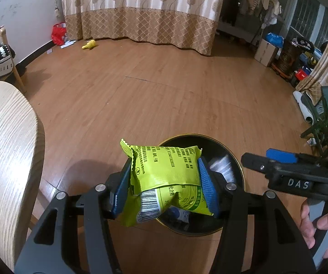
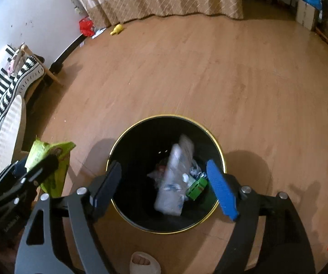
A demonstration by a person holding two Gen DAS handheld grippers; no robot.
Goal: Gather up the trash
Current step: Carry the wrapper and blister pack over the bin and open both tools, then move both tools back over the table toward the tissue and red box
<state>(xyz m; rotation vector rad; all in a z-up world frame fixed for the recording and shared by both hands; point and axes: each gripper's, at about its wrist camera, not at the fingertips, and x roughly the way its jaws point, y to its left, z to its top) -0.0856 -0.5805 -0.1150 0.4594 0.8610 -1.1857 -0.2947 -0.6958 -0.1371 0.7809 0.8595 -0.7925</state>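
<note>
The bin (image 2: 166, 173) sits on the floor below both my grippers, and my right gripper (image 2: 164, 188) hangs over its mouth with jaws spread and nothing between them. My left gripper (image 1: 164, 180) clamps the green snack packet (image 1: 164, 171) over the bin's near-left rim, not its middle. Dropped here, I judge the packet could catch the rim and land outside the bin.

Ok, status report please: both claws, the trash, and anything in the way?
Left claw shut on green snack packet, above black bin. Right claw open, empty, over bin; white plastic wrapper inside. Nothing in the way.
</note>
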